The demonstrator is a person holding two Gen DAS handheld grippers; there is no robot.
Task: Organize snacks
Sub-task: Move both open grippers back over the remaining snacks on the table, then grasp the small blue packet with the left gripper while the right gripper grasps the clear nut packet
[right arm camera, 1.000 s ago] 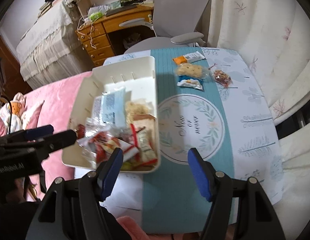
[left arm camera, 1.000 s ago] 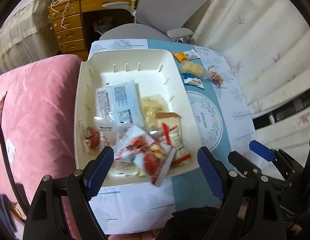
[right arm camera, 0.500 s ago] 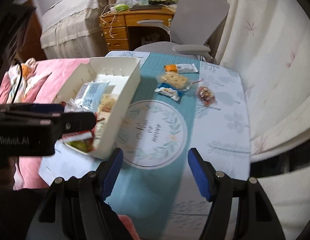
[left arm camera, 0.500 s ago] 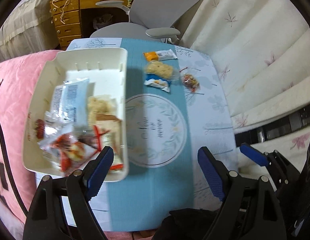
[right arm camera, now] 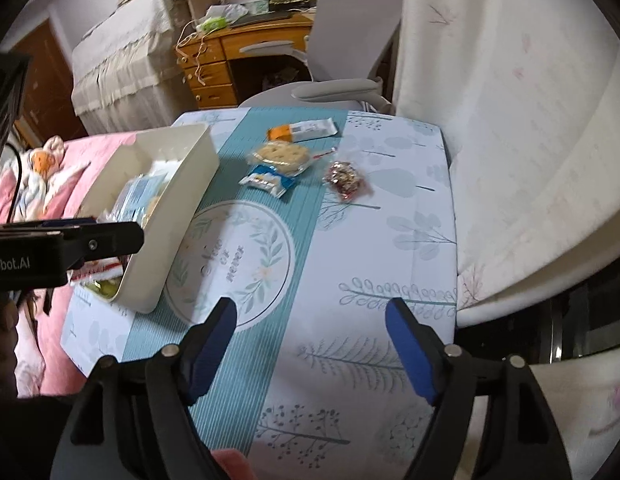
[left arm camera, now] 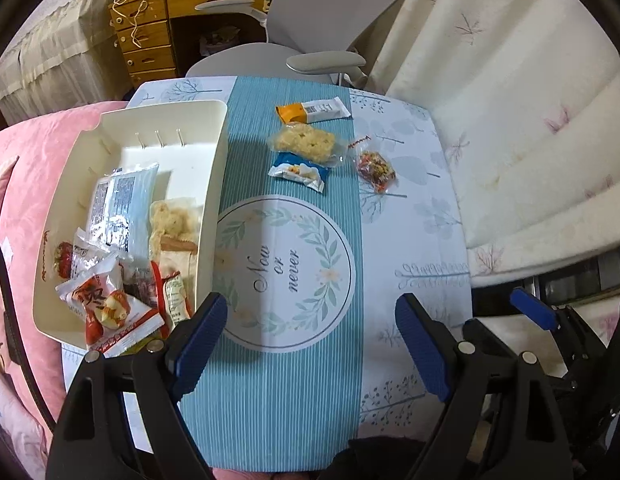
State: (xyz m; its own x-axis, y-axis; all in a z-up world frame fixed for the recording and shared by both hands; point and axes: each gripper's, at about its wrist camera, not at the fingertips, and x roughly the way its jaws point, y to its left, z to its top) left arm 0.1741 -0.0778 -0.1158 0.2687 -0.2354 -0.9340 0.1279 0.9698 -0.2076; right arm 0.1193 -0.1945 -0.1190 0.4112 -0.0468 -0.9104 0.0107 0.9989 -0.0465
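A cream bin (left arm camera: 213, 184) sits at the table's left and holds several snack packets, among them a pale blue pack (left arm camera: 121, 200) and a red-and-white pack (left arm camera: 105, 308). It also shows in the right wrist view (right arm camera: 177, 208). On the table lie an orange-and-white bar (left arm camera: 312, 111), a rice cracker (left arm camera: 305, 144), a blue-and-white packet (left arm camera: 299, 172) and a red candy packet (left arm camera: 376, 168). My left gripper (left arm camera: 312, 332) is open and empty above the round print. My right gripper (right arm camera: 312, 340) is open and empty over the table's near right part.
A grey office chair (left arm camera: 310, 40) stands behind the table, a wooden desk (left arm camera: 157, 32) further back. Pink bedding (left arm camera: 17, 200) lies left of the bin. Cream curtains (left arm camera: 510, 120) hang along the right edge of the table.
Both grippers have swung right, away from the bin. The loose snacks on the table now sit nearer the middle of both views. Both jaws stay open.
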